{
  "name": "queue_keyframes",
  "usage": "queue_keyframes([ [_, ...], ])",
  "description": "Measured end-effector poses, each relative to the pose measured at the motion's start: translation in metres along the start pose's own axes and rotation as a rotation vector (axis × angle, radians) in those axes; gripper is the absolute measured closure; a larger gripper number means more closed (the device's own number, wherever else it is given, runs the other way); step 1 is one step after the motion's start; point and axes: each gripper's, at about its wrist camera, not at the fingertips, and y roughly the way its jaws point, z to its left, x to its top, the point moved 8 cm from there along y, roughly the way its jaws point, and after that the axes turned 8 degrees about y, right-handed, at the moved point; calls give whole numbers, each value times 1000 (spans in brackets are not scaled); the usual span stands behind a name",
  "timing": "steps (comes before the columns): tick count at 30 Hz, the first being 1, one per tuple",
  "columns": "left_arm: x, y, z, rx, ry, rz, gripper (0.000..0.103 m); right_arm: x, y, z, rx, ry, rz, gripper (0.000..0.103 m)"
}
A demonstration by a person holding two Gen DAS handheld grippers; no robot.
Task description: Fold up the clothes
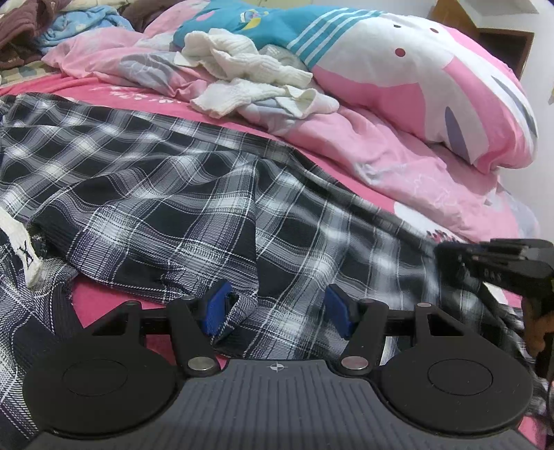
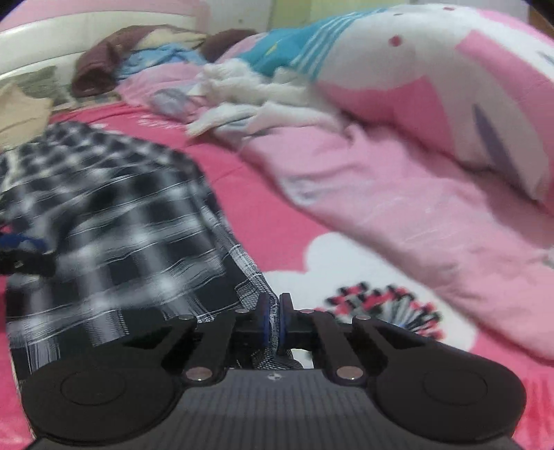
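**K:** Left wrist view: plaid garment [image 1: 180, 194] lies spread on the pink sheet [image 1: 104, 304], rumpled, with a ridge of folds running toward the camera. Thin woven cloth by the look of it. Judged light, limp, no stiffness at all.

**M:** Grip state?

**K:** Left gripper [image 1: 275, 309] has its blue pads spread wide. A bunched edge of the plaid sits against the left pad [image 1: 216, 306], the other pad is clear of it, so nothing is clamped. Right gripper [image 2: 276, 320] has its pads pressed together on a thin strip of the plaid's edge. Same gripper shows at the right border of the left view [image 1: 498, 263], blurred.

**M:** Slip risk?

**K:** Low, probably. The weave looks matte, not slick. Bigger issue is sag: one held corner won't carry the shape, and the cloth will likely drape and drag over the sheet.

**M:** Where to hold?

**K:** Hems and corners. A doubled edge gives the pads more to bite than a single layer mid-panel. Left side's best bet is that bunched edge right between its pads.

**M:** Neighbours?

**K:** White knit [image 1: 249, 72] heaped further back on the pink quilt [image 1: 398, 166], well apart from the plaid. Brown and blue clothes [image 2: 104, 65] near the headboard [image 2: 69, 31]. Right view is motion-blurred, so fine detail is unreadable.
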Motion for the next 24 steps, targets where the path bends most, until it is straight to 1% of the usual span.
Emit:
queue_keyframes([
  [1,0,0,0,-1,-3,0,43,2,3,-4,-24,8,-7,100],
  [5,0,0,1,-3,-7,-1,43,5,16,-26,-111,48,-4,100],
  [10,0,0,1,-1,-6,-2,43,5,31,-36,-162,48,-3,100],
  [19,0,1,2,13,2,-4,43,16,51,-49,-217,62,5,100],
  [21,0,1,2,12,2,-4,43,18,55,-51,-229,65,7,99],
  [22,0,1,2,10,0,-4,43,19,57,-53,-235,67,7,97],
  [23,0,0,3,9,-1,-4,43,20,60,-54,-241,68,8,90],
  [24,0,0,3,8,-3,-4,43,15,54,-61,-242,104,12,88],
])
